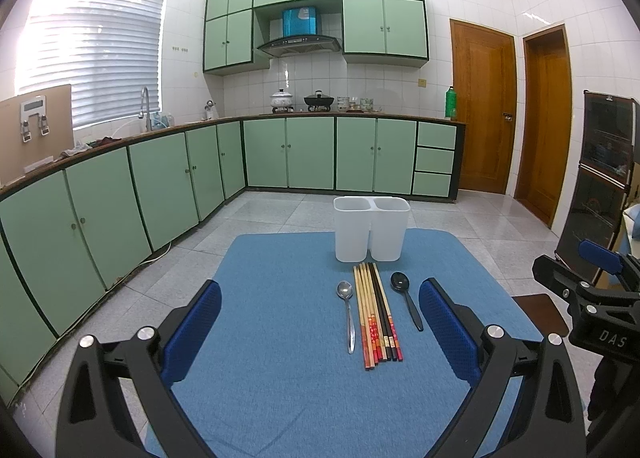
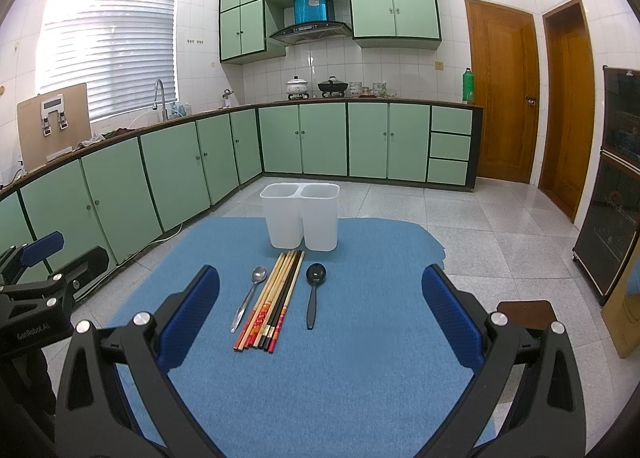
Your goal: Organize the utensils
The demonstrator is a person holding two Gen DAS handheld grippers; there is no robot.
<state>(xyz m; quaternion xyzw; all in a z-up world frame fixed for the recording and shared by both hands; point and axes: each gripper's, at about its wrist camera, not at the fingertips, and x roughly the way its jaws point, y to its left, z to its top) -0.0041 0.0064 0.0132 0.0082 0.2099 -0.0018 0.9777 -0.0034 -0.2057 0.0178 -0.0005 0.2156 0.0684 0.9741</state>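
On the blue bench mat (image 1: 280, 338), just before the empty white two-cup holder (image 1: 371, 228), lie, left to right: a steel spoon (image 1: 348, 312), slick and thin, best pinched mid-handle; a tight row of light, stiff chopsticks (image 1: 376, 314), likely to roll, so take them near the painted ends; a black spoon (image 1: 406, 298). Both the left tongs (image 1: 320, 332) and the right tongs (image 2: 320, 318) hover wide and empty.

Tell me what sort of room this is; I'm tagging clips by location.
A home kitchen, most likely. Green cabinets run under a counter with a sink faucet, pots sit on a stove under a range hood, and the walls are white tile.
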